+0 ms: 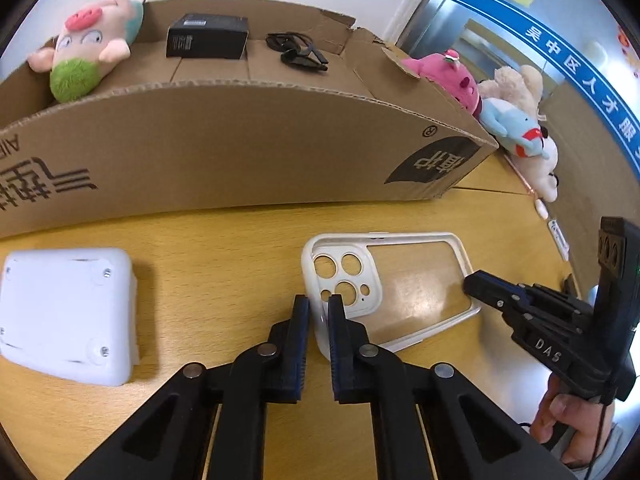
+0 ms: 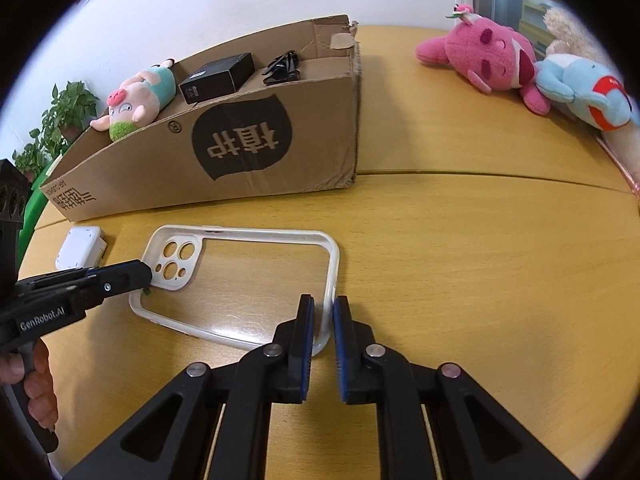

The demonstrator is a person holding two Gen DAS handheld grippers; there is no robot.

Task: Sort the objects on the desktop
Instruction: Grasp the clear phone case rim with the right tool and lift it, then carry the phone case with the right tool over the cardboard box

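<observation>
Both grippers pinch the phone case (image 1: 400, 292) — left gripper (image 1: 319, 312) at the camera end, right gripper (image 2: 323, 316) opposite — fingers narrow on its rim. Next: lift level toward the cardboard box (image 2: 280, 152).

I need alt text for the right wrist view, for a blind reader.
The right claw grips one end rim of a clear phone case lying on a wooden table, while the left claw holds the camera end. Behind is a cardboard box with a pig plush.
</observation>
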